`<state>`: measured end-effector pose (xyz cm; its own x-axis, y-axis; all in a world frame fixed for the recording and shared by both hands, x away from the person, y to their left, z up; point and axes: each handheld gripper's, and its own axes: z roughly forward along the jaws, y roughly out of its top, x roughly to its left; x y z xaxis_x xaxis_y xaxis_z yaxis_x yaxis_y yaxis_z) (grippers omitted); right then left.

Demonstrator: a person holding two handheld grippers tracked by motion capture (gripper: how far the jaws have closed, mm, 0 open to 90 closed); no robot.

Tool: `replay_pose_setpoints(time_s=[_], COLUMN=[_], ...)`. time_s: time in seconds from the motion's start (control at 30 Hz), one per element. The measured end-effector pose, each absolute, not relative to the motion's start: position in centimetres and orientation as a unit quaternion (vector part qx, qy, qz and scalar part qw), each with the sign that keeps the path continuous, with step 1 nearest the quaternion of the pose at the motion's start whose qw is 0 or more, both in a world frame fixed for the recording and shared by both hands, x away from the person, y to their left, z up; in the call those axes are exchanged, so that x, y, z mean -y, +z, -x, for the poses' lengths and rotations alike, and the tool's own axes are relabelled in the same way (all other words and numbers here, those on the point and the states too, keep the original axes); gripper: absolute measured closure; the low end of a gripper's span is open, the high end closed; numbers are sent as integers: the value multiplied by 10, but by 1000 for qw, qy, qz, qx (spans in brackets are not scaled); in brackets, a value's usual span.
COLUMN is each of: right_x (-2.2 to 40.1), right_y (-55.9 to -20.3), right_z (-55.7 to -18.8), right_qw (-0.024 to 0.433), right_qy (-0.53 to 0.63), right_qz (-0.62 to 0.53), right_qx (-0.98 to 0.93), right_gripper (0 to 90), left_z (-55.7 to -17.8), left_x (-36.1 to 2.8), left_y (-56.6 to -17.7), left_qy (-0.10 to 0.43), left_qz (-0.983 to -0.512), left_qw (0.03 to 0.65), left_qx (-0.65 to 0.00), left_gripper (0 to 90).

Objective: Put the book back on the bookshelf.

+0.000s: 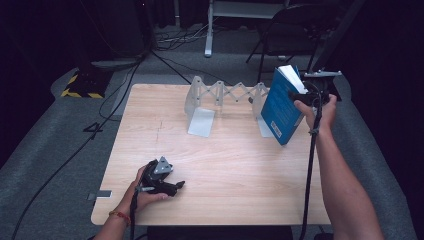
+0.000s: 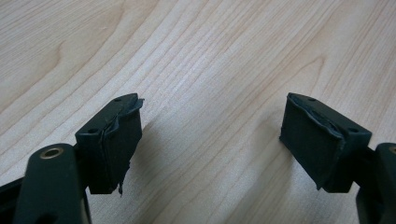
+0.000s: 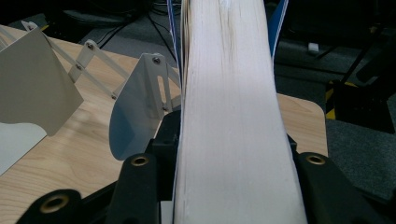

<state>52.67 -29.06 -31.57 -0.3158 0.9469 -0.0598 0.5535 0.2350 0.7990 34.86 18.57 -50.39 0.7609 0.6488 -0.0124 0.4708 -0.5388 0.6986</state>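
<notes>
Wooden table (image 1: 220, 165): one blue book (image 1: 280, 107) pinched by right gripper (image 1: 306, 95); left gripper (image 1: 172, 189) spread, empty.

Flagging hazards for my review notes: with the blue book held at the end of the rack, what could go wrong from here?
1. The right tongs grip the blue book by its page edge, with the book tilted; the pages could fan and it might slip.
2. The book hangs right by the end plate of the white rack; a bump could shove the rack.
3. The left tongs rest open on the table, too far away to help.

a folding chair (image 1: 290, 30) stands on grey carpet (image 1: 45, 145) beyond the table (image 1: 225, 170).
</notes>
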Motion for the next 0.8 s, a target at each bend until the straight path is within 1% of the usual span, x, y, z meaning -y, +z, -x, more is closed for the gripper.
replay_pose_setpoints(time_s=[0.17, 0.27, 0.37, 0.53, 0.57, 0.7, 0.8], right_x=[291, 292, 294, 295, 297, 300, 301], right_y=[-316, -315, -315, -314, -313, -312, -312], right_z=[-526, -526, -526, -525, -524, -524, -524], right_qw=[285, 285, 278, 270, 269, 261, 259], right_qy=[345, 344, 342, 332, 330, 335, 336], right_qz=[-509, -506, -502, -489, -488, -481, -476], right_qx=[-735, -738, -744, -760, -762, -767, -771], right_gripper=[572, 546, 549, 519, 491, 457, 399], left_z=[-349, -349, -349, -349, -349, -349, -349], left_x=[-186, -186, -186, -186, -186, -186, -186], left_y=[-504, -504, -504, -504, -504, -504, -504], left_qy=[125, 127, 125, 125, 125, 125, 125], left_qz=[-868, -868, -868, -868, -868, -868, -868], left_qw=[356, 355, 356, 356, 356, 356, 356], left_qx=[-322, -322, -322, -322, -322, -322, -322], left_gripper=[210, 210, 211, 211, 211, 212, 212])
